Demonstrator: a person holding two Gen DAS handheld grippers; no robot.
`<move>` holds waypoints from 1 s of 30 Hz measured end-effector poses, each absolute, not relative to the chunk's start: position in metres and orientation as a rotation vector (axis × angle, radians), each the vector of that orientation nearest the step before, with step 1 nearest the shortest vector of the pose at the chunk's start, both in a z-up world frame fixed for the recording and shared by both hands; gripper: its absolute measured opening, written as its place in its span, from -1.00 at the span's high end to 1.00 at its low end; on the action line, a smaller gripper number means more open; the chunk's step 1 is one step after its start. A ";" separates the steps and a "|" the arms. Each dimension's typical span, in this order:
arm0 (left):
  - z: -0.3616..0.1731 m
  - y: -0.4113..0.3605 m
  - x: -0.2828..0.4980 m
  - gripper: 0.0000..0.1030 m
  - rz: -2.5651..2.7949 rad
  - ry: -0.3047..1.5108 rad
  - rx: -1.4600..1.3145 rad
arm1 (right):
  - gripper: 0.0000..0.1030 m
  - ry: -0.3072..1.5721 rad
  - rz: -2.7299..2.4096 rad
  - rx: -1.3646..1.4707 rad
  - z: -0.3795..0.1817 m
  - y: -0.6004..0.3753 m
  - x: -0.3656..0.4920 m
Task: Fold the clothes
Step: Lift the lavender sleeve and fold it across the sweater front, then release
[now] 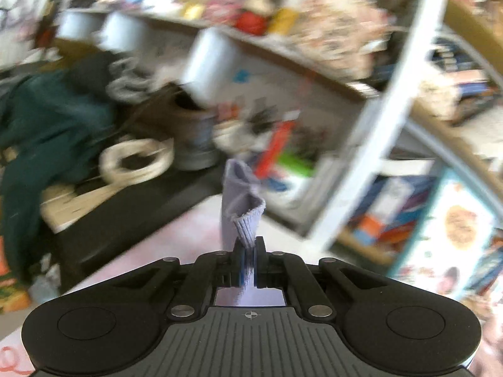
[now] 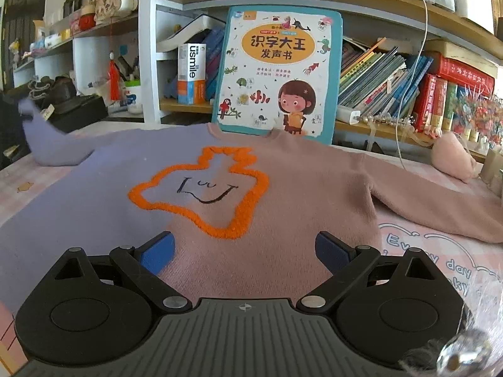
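Observation:
A small sweater (image 2: 220, 194), lilac on its left half and dusty pink on its right, lies flat on the table with an orange outlined shape and a smiling face on the chest. My right gripper (image 2: 245, 248) hovers open just above its lower hem, with nothing between its blue pads. The lilac sleeve (image 2: 44, 138) is lifted at the far left. In the blurred left wrist view my left gripper (image 1: 248, 251) is shut on the ribbed cuff (image 1: 248, 223) of that lilac sleeve, which stands up from the jaws. The pink sleeve (image 2: 440, 213) lies stretched out to the right.
A picture book (image 2: 276, 72) leans against the bookshelf (image 2: 393, 88) right behind the sweater's collar. A pink pouch (image 2: 452, 157) and a white cable (image 2: 405, 132) lie at the back right. The pink checked tablecloth (image 2: 424, 251) shows at the right. Shoes (image 2: 56, 91) sit at the far left.

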State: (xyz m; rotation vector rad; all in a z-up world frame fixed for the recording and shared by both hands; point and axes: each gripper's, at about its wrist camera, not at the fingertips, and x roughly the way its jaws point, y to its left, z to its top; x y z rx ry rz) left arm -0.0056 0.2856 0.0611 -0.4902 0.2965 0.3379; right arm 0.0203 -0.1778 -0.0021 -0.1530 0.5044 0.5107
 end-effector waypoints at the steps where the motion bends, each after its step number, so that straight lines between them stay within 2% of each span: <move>1: 0.069 0.278 -0.002 0.94 0.301 0.287 -0.483 | -0.87 0.505 0.509 -0.158 -0.002 -0.177 0.020; 10: 0.112 0.192 0.062 0.94 0.017 0.264 -0.399 | -0.87 0.480 0.512 -0.156 -0.001 -0.178 0.017; 17: 0.126 0.121 0.110 0.94 -0.160 0.273 -0.365 | -0.87 0.466 0.511 -0.059 0.002 -0.193 0.018; 24: 0.097 0.056 0.157 0.94 -0.275 0.340 -0.332 | -0.87 0.470 0.515 -0.063 0.003 -0.192 0.018; 30: 0.058 0.017 0.187 0.94 -0.314 0.489 -0.281 | -0.87 0.483 0.517 -0.045 0.002 -0.194 0.022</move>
